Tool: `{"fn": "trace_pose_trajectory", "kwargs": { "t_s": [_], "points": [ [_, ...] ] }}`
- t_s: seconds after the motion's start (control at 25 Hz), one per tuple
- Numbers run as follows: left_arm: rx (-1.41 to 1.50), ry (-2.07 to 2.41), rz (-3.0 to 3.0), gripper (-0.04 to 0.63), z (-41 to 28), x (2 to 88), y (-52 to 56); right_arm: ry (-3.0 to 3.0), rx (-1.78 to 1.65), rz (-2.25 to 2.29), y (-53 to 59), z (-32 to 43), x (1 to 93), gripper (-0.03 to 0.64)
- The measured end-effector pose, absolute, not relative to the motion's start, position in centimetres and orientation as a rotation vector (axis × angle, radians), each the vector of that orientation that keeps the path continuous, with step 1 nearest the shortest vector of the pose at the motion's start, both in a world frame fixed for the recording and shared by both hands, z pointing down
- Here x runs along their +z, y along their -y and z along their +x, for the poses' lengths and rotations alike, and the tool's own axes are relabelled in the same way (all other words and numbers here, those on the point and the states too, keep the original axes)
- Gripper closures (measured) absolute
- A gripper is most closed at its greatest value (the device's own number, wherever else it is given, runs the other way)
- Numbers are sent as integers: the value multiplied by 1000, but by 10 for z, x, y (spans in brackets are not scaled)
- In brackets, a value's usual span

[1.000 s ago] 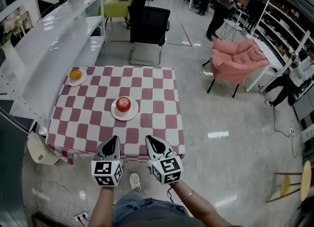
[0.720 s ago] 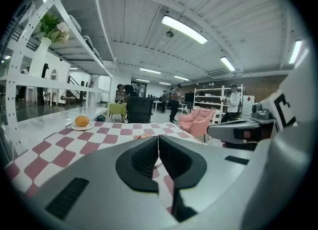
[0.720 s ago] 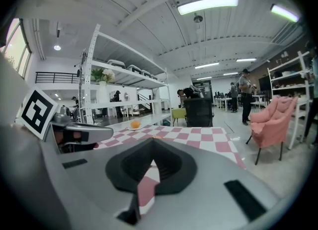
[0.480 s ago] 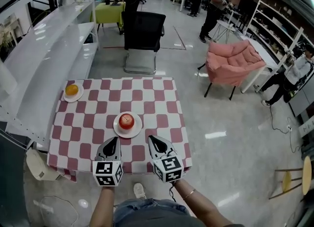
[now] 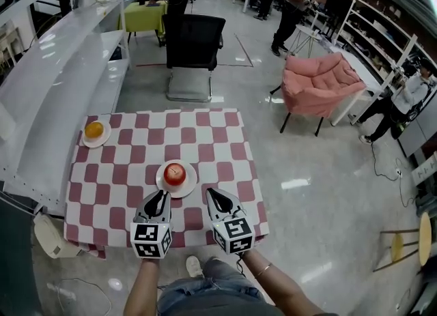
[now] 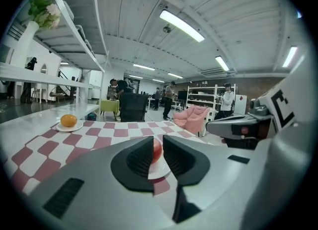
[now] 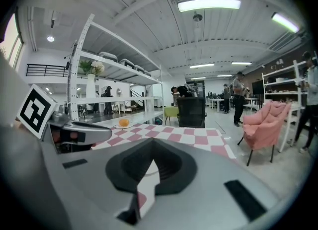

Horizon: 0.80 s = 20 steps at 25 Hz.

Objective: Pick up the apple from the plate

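A red apple (image 5: 175,172) sits on a small white plate (image 5: 191,180) near the front middle of the checkered table (image 5: 225,144). My left gripper (image 5: 158,195) hovers just short of the plate, pointing at it. Its jaws have just been opening and stand a narrow slit apart with nothing between them. Through that slit in the left gripper view the apple (image 6: 157,149) and plate (image 6: 161,169) show ahead of the left gripper (image 6: 158,139). My right gripper (image 5: 213,194) is beside it, to the right of the plate. Its tips meet in the right gripper view (image 7: 153,140).
An orange (image 5: 93,130) on a second plate lies at the table's far left corner. A black chair (image 5: 188,41) stands behind the table, white shelving (image 5: 48,103) runs along the left, and a pink armchair (image 5: 317,82) is at the right. People stand far back.
Both grippers have moved forward over the table's near edge and now sit close to the apple's plate. The apple and plate have not moved.
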State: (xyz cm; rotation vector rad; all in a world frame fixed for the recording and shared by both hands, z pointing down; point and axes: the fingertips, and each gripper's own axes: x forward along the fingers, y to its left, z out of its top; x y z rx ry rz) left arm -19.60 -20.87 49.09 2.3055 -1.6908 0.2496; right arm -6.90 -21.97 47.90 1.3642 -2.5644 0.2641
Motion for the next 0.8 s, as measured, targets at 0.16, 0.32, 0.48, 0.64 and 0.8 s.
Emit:
{"fn": "trace_pose_trajectory", "kwargs": {
  "t_s": [0.16,0.32,0.48,0.64,0.8],
  "points": [
    [266,1690,2299,505,-194,496,216,2558,266,1358,223,-68,482,606],
    [299,1677,2295,451,-189,501,226,2558,274,1351,232,-66,484,606],
    [363,1661,2312,377,-183,509,235,2562,302,1346,243,-67,486,606],
    [406,1642,2311,325,-179,520,245,2564,310,1326,251,-70,489,607],
    [439,1655,2289,279,-182,531,257,2559,322,1300,257,-73,497,606]
  ]
}}
